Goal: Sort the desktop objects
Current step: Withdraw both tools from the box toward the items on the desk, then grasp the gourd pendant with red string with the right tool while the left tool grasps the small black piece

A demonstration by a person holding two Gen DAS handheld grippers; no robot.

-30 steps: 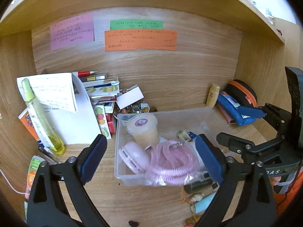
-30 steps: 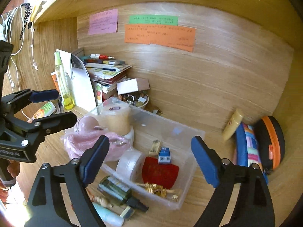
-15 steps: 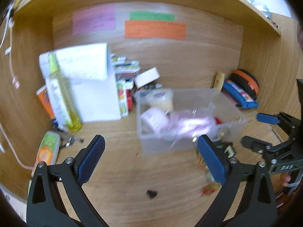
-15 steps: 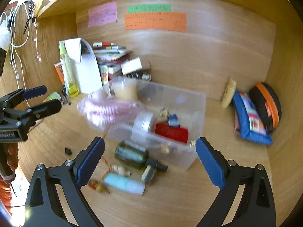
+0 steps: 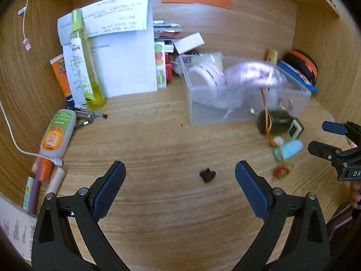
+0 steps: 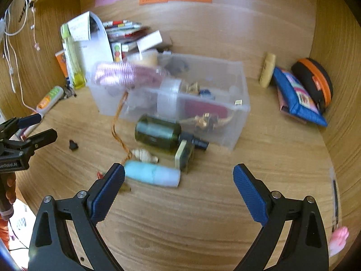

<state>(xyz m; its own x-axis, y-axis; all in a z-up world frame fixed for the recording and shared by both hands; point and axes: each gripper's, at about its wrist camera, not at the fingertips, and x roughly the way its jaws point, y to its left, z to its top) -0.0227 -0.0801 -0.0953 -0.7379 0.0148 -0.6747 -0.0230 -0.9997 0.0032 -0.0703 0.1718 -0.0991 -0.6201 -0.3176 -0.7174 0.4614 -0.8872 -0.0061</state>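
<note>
A clear plastic bin (image 6: 234, 122) (image 5: 194, 103) stands mid-desk with a pink coiled cord (image 6: 126, 75), tape roll (image 6: 170, 99) and small items inside. In front of it lie a dark green bottle (image 6: 158, 133) (image 5: 274, 122), a light blue tube (image 6: 152, 176) (image 5: 288, 149), a small cream shell-like piece (image 6: 144, 154) and an orange string (image 6: 117, 122). A small black piece (image 5: 207, 175) (image 6: 73, 145) lies on the wood. My left gripper (image 5: 179, 188) is open and empty, just before the black piece. My right gripper (image 6: 179, 187) is open and empty, near the blue tube.
A yellow spray bottle (image 5: 84, 67), papers (image 5: 121, 52) and stacked books stand at the back left. An orange-labelled tube (image 5: 56, 135) and pens lie at the left edge. A blue pouch (image 6: 295, 94), black-orange case (image 6: 315, 81) and small yellow bottle (image 6: 267, 70) sit at the back right.
Both grippers have pulled back from the bin toward the desk's front, and more bare desk shows. The jaws stayed open. The black piece now lies between my left fingers.
</note>
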